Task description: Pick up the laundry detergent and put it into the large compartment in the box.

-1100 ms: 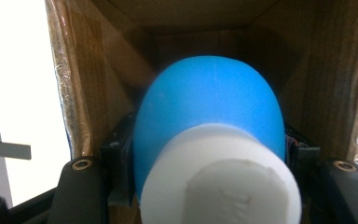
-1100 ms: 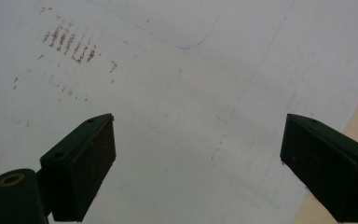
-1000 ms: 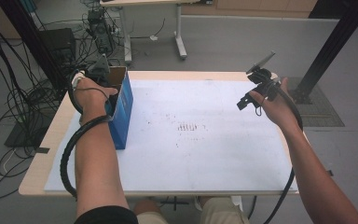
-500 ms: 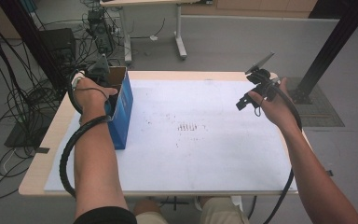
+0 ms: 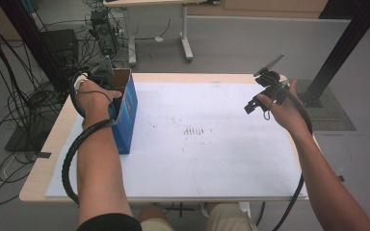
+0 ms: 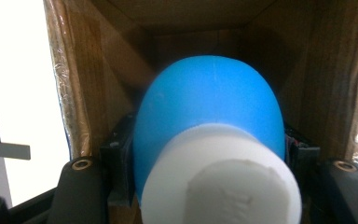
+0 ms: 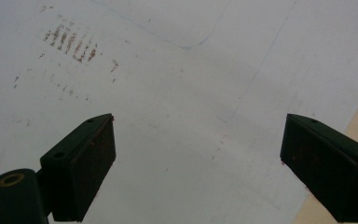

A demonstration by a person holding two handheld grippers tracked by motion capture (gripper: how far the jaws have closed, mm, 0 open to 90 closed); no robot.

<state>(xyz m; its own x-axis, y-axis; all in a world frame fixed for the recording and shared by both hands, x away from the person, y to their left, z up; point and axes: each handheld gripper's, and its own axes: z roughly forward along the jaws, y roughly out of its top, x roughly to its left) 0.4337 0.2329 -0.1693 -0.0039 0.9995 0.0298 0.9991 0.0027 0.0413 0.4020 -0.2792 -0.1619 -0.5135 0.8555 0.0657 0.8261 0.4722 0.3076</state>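
Observation:
A blue box (image 5: 125, 113) with a brown cardboard inside (image 6: 121, 56) stands open at the table's left edge. My left gripper (image 5: 105, 73) reaches into its far end. In the left gripper view the gripper (image 6: 209, 156) is shut on a blue rounded foam piece (image 6: 209, 102) with a white cylindrical end (image 6: 223, 182), held inside the box. My right gripper (image 5: 257, 103) hangs above the right side of the white sheet (image 5: 212, 163). Its jaws stand wide apart, right gripper (image 7: 198, 163), with nothing between them.
Brown smudge marks (image 5: 192, 131) dot the middle of the sheet. The wooden table edge (image 5: 197, 76) borders it. A black post (image 5: 347, 43) rises off the table's far right. Cables (image 5: 9, 106) and equipment lie on the floor at the left. Another table (image 5: 183, 29) stands behind.

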